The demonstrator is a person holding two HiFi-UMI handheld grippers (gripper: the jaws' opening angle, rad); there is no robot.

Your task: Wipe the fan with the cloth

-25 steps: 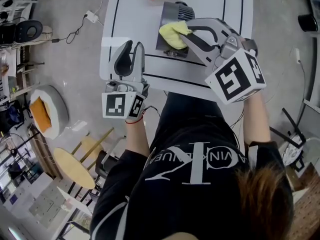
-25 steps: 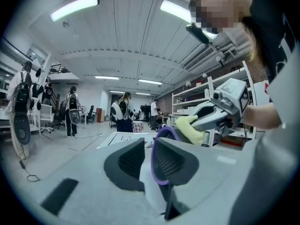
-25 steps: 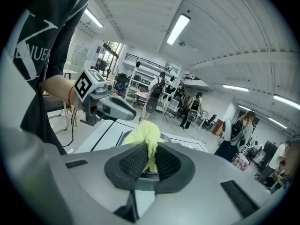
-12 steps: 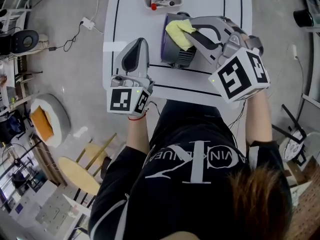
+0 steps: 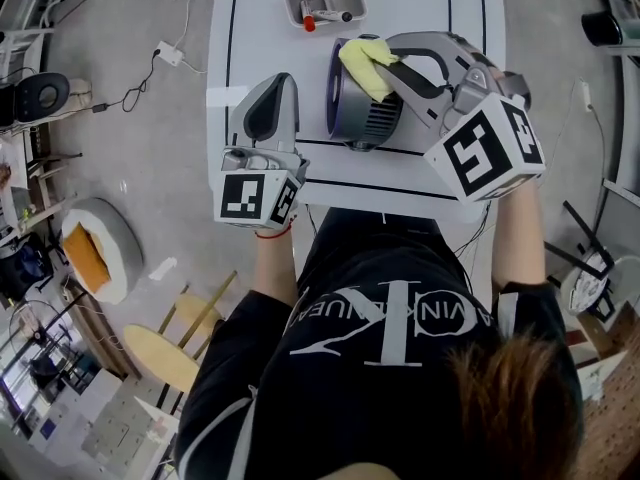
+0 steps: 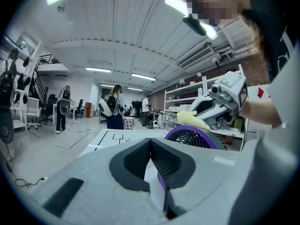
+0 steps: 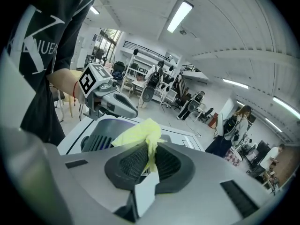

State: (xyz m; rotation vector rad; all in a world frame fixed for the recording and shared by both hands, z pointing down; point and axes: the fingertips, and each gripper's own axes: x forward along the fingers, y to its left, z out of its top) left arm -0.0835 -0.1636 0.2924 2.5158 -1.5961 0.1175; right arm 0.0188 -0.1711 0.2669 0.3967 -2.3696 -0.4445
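Observation:
A small fan (image 5: 355, 118) with a purple rim and a grey grille stands on the white table (image 5: 260, 28). My right gripper (image 5: 385, 63) is shut on a yellow cloth (image 5: 358, 58) and holds it against the fan's top edge. In the right gripper view the cloth (image 7: 138, 132) bunches out between the pads, over the fan (image 7: 101, 137). My left gripper (image 5: 281, 80) hovers just left of the fan, shut with nothing in it. Its pads meet in the left gripper view (image 6: 150, 144), with the purple rim (image 6: 194, 137) right behind them.
A grey tray (image 5: 325, 0) with a red-capped item and a pen sits at the table's far end. Black lines mark the tabletop. On the floor to the left lie a cable with an adapter (image 5: 165, 53) and a round wooden stool (image 5: 160, 338). People stand far off.
The left gripper's jaws closed on nothing and it moved toward the fan's left side. The right gripper carried the cloth along the fan's top. The purple rim now shows.

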